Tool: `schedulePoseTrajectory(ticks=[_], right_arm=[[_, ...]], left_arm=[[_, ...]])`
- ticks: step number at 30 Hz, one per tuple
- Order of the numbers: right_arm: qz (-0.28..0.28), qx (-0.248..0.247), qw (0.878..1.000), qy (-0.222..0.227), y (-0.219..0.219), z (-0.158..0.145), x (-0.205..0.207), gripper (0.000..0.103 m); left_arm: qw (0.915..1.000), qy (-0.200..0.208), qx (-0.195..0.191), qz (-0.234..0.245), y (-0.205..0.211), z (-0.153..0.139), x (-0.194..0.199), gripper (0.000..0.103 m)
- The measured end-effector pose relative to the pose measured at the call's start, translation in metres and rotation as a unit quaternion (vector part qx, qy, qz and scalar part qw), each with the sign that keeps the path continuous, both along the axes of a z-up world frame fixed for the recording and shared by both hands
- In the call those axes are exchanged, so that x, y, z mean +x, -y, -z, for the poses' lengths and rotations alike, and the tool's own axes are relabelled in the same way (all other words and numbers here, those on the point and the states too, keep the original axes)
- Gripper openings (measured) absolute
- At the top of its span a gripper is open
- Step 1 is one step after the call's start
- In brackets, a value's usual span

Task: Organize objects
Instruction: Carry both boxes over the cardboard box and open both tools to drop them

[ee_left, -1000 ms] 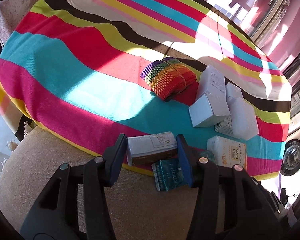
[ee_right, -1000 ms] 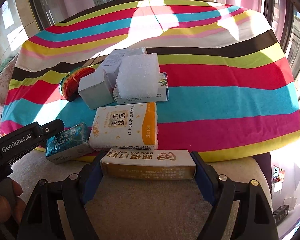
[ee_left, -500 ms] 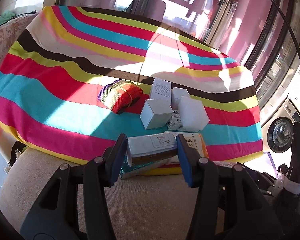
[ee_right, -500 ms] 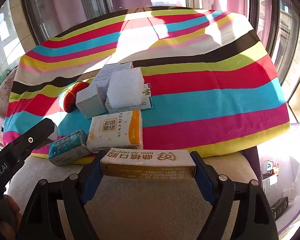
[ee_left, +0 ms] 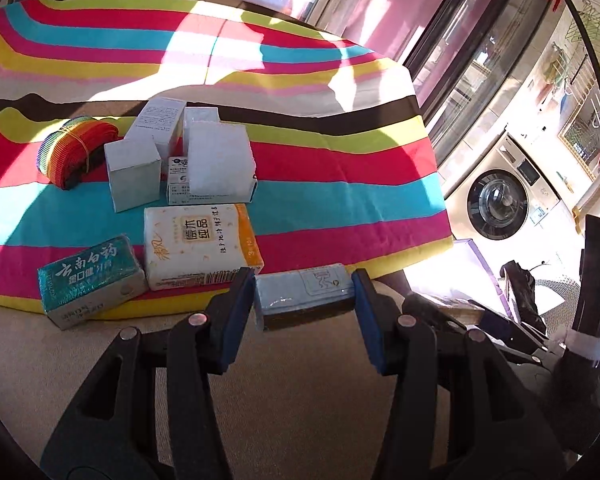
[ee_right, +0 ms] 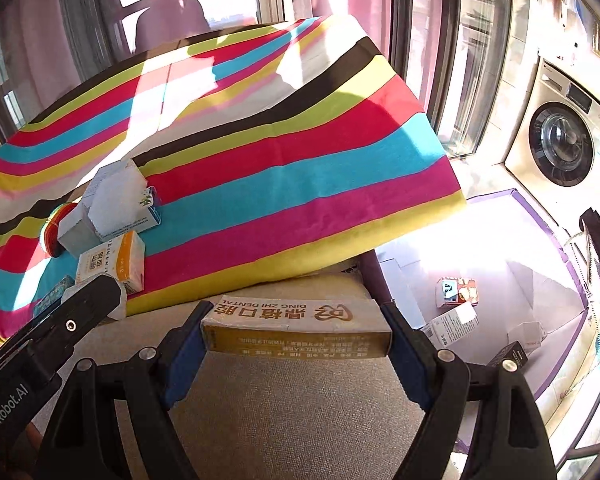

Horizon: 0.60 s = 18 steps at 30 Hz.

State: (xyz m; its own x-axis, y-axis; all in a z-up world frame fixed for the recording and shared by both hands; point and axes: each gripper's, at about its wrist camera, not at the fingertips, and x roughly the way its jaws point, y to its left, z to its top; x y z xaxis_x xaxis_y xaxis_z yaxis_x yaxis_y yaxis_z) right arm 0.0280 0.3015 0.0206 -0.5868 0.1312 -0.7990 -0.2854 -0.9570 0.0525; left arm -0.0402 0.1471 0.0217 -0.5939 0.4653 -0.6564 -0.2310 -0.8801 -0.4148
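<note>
My left gripper (ee_left: 304, 304) is shut on a small pale blue box (ee_left: 305, 295), held over the beige cushion edge near the striped cloth (ee_left: 340, 184). My right gripper (ee_right: 296, 330) is shut on a long yellow dental box (ee_right: 296, 326), with its blue pads against both ends. On the cloth lie a white and orange tissue pack (ee_left: 200, 242), a teal box (ee_left: 90, 280), a grey cube box (ee_left: 132, 174), a white foam block (ee_left: 220, 162) on a flat box, and a rainbow strap roll (ee_left: 74, 152). The left gripper's black body (ee_right: 48, 332) shows at the lower left of the right wrist view.
A purple-rimmed white bin (ee_right: 500, 280) on the floor to the right holds several small boxes, among them an orange and blue one (ee_right: 458, 291). A washing machine (ee_right: 564, 140) stands beyond it. Windows with pink curtains run behind the cloth. Beige cushion (ee_right: 300, 408) lies under both grippers.
Both grippers have swung to the right with their boxes still held. The cloth's right edge, the floor bin and the washing machine have come into view, and the pile has slid left.
</note>
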Motion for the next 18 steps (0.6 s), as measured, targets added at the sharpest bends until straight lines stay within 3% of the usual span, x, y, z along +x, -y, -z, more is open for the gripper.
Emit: schedulePoseTrajectory(ticks=[9,18], right_arm=[[0.100,0.007,0.995,0.010,-0.063,0.000,0.024,0.083],[0.159,0.040,0.986,0.021,-0.103,0.001,0.044,0.083]], left_arm=[[0.9965,0.023,0.040,0.070,-0.048,0.000,-0.018,0.054],[0.9833,0.050,0.099,0.144,-0.100,0.002,-0.036,0.054]])
